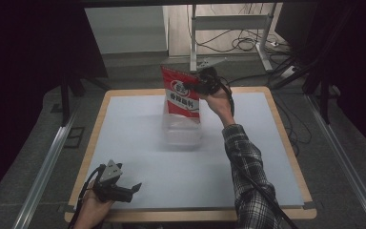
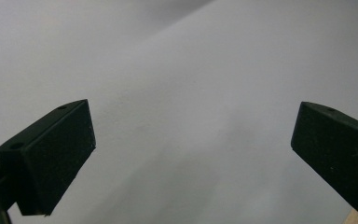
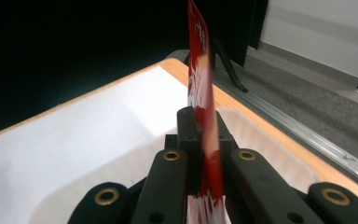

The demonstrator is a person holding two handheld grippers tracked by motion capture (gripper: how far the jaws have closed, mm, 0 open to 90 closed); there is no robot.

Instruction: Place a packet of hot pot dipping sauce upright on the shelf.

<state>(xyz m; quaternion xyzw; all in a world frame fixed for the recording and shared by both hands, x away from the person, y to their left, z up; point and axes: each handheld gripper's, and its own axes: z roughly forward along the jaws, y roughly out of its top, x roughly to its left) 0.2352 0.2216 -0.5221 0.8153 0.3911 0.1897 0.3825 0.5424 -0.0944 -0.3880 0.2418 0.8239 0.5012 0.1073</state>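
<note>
Resting at the near-left corner of the white-topped wooden table, the left gripper has its jaws spread wide with nothing between them — bare tabletop beneath. Farther right, a clear plastic tub sits at the table's far middle. Above it hangs a flat red snack packet with white lettering, upright, lower end in the tub. Right gripper — clamped on the packet's right edge.

The red bag hides the far wall of the clear bin, itself blurred; the bag's print is too small to read.
</note>
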